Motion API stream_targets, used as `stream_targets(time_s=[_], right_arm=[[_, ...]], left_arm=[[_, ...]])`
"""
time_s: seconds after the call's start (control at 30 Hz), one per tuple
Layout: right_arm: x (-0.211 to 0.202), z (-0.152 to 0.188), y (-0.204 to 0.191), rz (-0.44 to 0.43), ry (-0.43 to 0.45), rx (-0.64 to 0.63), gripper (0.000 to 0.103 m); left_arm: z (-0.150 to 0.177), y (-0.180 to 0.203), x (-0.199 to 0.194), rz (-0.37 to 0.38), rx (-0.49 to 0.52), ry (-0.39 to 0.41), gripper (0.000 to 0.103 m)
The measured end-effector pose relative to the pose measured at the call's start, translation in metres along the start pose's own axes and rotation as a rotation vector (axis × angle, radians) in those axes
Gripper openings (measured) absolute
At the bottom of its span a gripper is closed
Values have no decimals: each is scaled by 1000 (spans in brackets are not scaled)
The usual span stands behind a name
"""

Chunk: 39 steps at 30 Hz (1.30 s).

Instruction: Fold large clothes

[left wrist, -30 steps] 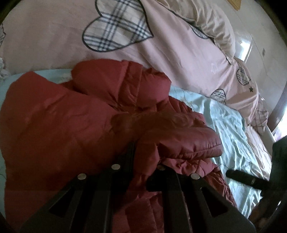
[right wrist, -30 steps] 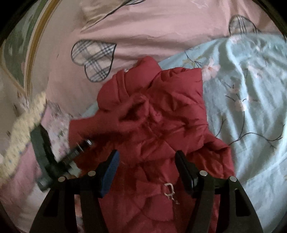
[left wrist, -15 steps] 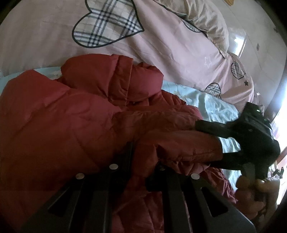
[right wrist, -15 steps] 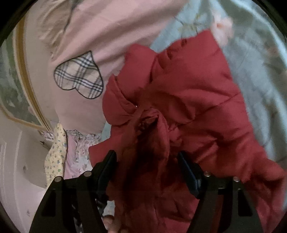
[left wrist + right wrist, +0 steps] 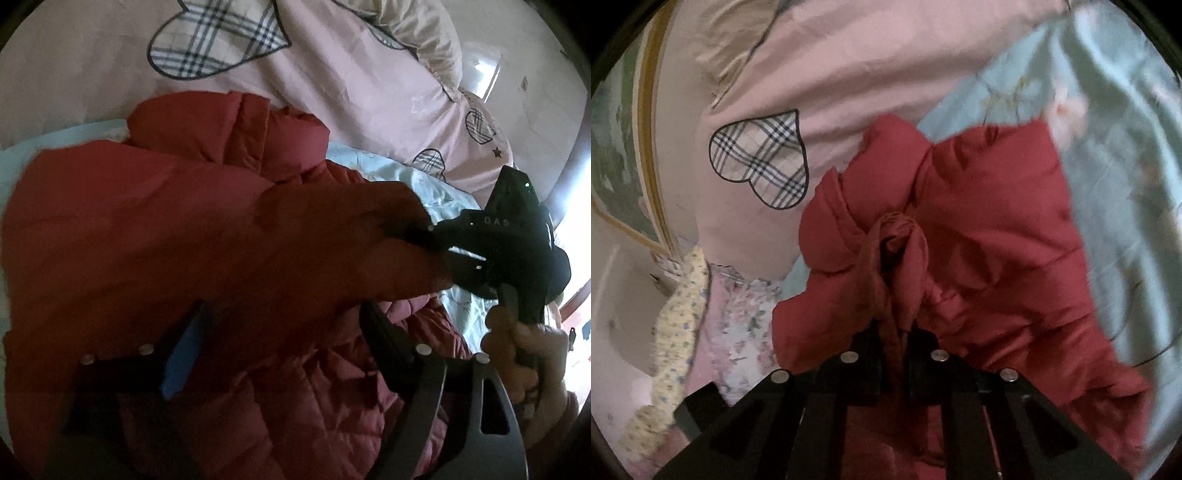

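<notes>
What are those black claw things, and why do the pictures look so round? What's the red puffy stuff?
A person is folding a red puffy jacket on a bed, holding a grabbing tool in each hand. A small round-eyed camera rides on each tool, so you get two views.

In the left tool's view, the left hand-held gripper has just opened, with jacket lying between its fingers. You also see the right hand-held gripper and the hand holding it.

In the right tool's view, that gripper has just closed, pinching a fold of jacket. Underneath lie a blue flowered sheet and a pink quilt.

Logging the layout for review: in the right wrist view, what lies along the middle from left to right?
Framed picture → pink duvet with its plaid heart → red padded jacket → light blue floral sheet.
</notes>
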State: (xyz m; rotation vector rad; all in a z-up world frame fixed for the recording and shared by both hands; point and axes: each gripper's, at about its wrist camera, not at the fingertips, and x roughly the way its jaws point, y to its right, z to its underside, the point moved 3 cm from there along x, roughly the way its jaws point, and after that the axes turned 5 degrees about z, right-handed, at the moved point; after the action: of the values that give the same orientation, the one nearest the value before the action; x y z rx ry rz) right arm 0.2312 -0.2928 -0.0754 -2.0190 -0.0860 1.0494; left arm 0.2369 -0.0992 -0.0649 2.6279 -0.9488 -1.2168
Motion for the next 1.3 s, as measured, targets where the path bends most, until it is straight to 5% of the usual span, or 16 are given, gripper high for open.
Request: stream_targets(time_s=[0.17,0.4,0.6,0.7,0.97,1.13,1.3], right_arm=[[-22,5,-3,124,83,-139,8],[-6,11,14,237,68,-218,8],[-6,11,16,244,60,-220,10],[-12,10,15,270,65,-214,24],[-69,13,-22,343,309,-320,27],[-25,34,-44,387,167,-487,27],[23,45,-12,516,48,-532,25]], left_arm=[[-7,-21,-25,-48,-1,27,83],[-36,-65,-44,-161,-22,77,83],[-41,-106,-18,-220,-70,7,83],[-31,-117,2,-275,-66,-50,83],[-16,-117,13,-331,-41,-65,84],[-18,-114,14,-349,-34,-66,84],[-19,-113,11,-353,-32,-70,84]])
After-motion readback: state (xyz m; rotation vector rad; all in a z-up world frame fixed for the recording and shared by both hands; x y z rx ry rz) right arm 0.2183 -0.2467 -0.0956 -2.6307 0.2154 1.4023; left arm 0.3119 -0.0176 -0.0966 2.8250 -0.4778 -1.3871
